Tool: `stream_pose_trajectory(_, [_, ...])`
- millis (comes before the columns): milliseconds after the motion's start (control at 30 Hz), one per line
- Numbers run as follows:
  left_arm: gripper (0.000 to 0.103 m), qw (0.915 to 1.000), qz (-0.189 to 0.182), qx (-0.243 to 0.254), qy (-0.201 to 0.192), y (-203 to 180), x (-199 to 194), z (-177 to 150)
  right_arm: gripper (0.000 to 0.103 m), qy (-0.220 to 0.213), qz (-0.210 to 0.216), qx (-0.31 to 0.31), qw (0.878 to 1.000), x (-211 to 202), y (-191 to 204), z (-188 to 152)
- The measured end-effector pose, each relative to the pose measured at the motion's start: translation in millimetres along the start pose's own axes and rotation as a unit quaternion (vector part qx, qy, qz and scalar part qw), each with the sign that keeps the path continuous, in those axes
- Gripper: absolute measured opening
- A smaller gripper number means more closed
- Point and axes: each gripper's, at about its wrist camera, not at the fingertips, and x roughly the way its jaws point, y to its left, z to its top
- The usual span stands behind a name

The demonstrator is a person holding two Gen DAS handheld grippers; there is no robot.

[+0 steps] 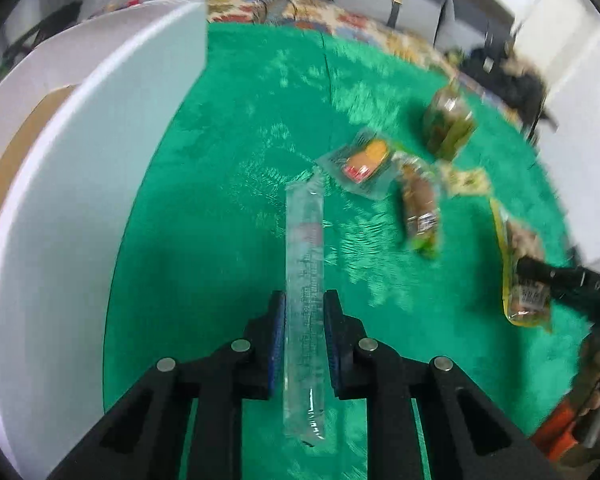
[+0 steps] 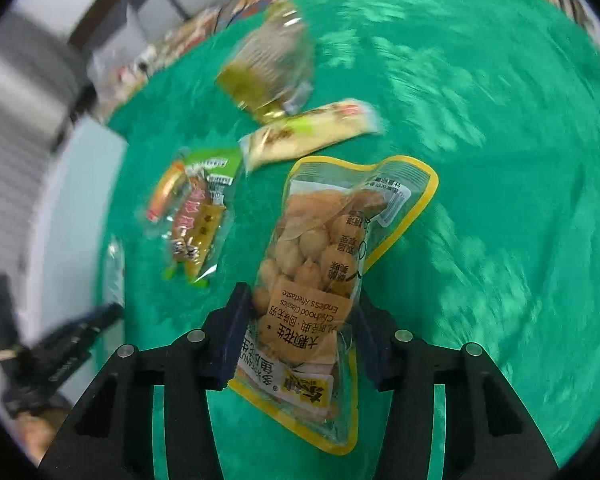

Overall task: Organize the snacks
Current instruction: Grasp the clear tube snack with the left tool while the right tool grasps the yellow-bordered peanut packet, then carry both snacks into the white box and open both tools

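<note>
My left gripper point(image 1: 305, 300) is shut on a long clear snack stick point(image 1: 304, 280), held above the green cloth point(image 1: 236, 208). My right gripper point(image 2: 302, 300) is shut on a yellow-edged bag of peanuts point(image 2: 320, 256), also seen at the right of the left wrist view point(image 1: 520, 272). On the cloth lie a clear packet with orange and red contents point(image 1: 364, 162), a brown sausage pack with green ends point(image 1: 418, 208), a pale long packet point(image 2: 308, 130) and a greenish bag point(image 2: 272, 64). The left gripper shows in the right wrist view point(image 2: 100, 316).
A white curved container wall point(image 1: 100, 168) stands at the left of the cloth, with a brown cardboard surface point(image 1: 16, 148) behind it. A patterned rug point(image 1: 340, 16) lies beyond the cloth's far edge. Dark objects point(image 1: 508, 76) sit at the far right.
</note>
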Motion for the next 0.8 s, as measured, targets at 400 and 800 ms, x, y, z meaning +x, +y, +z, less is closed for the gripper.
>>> stream_pose_trajectory(400, [0.018,0.9876,-0.073,-0.049,-0.13,48,-166,-24,0.051,-0.035,0.135,-0.074,0.987,-70,107,-20])
stream_pose_trajectory(800, [0.019,0.9724,0.101,-0.143,-0.154,209,-203,-38,0.054,0.005,0.21,-0.277,0.938,-25,379,-85])
